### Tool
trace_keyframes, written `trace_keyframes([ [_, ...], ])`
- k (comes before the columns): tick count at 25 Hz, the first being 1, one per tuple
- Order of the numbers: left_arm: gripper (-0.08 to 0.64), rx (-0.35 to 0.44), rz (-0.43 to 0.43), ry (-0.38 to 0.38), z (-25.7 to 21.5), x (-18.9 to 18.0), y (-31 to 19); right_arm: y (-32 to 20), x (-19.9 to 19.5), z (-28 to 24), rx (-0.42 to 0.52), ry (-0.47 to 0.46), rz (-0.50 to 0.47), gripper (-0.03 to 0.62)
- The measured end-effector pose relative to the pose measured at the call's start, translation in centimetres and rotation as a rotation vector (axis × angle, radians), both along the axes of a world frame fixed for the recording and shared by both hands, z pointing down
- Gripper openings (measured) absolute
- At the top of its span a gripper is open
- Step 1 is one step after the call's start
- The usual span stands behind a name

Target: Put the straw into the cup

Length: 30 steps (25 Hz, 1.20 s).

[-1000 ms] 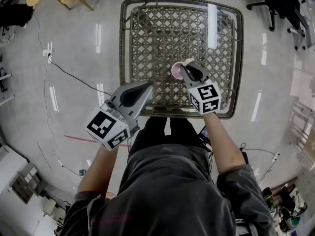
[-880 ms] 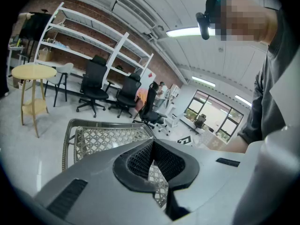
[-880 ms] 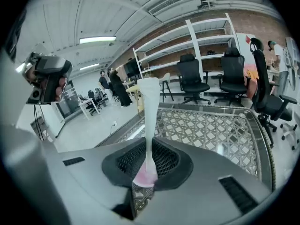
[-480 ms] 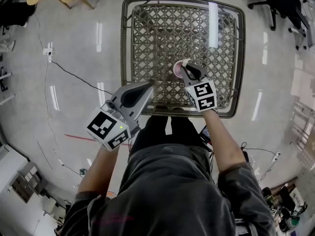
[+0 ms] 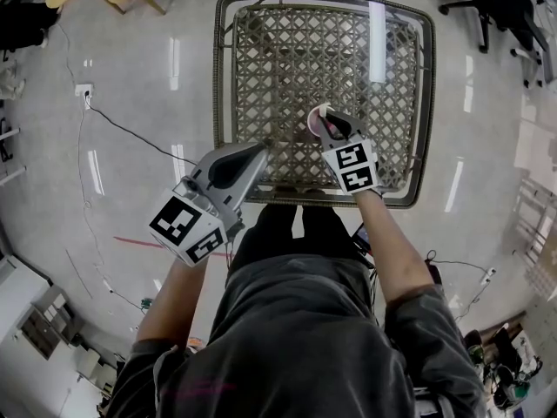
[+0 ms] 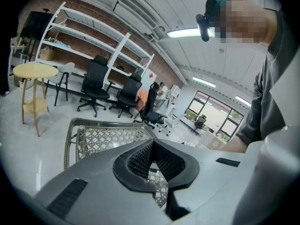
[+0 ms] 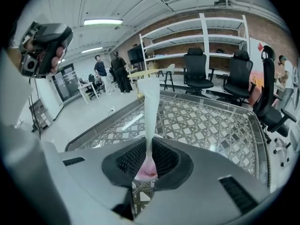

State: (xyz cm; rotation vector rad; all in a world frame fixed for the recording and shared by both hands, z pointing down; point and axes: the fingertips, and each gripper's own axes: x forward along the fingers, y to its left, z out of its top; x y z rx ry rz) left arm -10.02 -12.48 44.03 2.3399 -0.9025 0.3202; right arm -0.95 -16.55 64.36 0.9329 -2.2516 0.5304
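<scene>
White flat straw (image 7: 150, 102), upright in right gripper (image 7: 149, 149), over pink cup (image 7: 146, 172)

A pale, glossy floor (image 5: 130, 68) mirrors the long ceiling lights (image 7: 101, 21), and a dark cable (image 5: 130, 135) trails across it. White shelving (image 7: 220, 29) lines a brick wall (image 7: 262, 27), with black office chairs (image 7: 196, 69) in front. A round wooden table (image 6: 32, 71) stands near a square wicker surface (image 5: 220, 77). Large windows (image 6: 211, 114) brighten the far end.

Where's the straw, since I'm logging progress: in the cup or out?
Cannot tell for sure: the right tongs grip the straw upright, its lower end at the mouth of the pink cup.
</scene>
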Motion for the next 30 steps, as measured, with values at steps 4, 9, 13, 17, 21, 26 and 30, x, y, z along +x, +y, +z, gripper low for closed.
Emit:
trace_keyframes([
  [4,0.011,-0.001,0.002,0.002,0.1,0.0,-0.2,0.0,0.1,0.4,-0.004,0.017,0.000,0.044],
  [9,0.011,-0.009,0.005,0.003,0.5,0.2,-0.3,-0.1,0.0,0.8,-0.004,0.036,-0.010,0.044],
  [13,0.011,-0.009,0.008,0.008,0.5,0.3,-0.4,-0.2,-0.2,0.9,-0.004,0.042,-0.019,0.044],
  [17,0.011,-0.010,0.009,0.008,0.5,0.5,-0.6,-0.1,-0.3,0.9,0.001,0.051,-0.033,0.044],
  [21,0.011,-0.009,0.014,0.009,0.4,0.7,-0.6,0.0,-0.6,1.0,0.009,0.073,-0.051,0.044],
  [26,0.011,-0.005,0.019,0.010,0.5,1.0,-0.6,0.0,-0.5,1.3,0.014,0.096,-0.069,0.044],
  [30,0.011,0.001,0.023,0.011,0.3,1.2,-0.5,0.0,-0.6,1.2,0.012,0.107,-0.074,0.045],
])
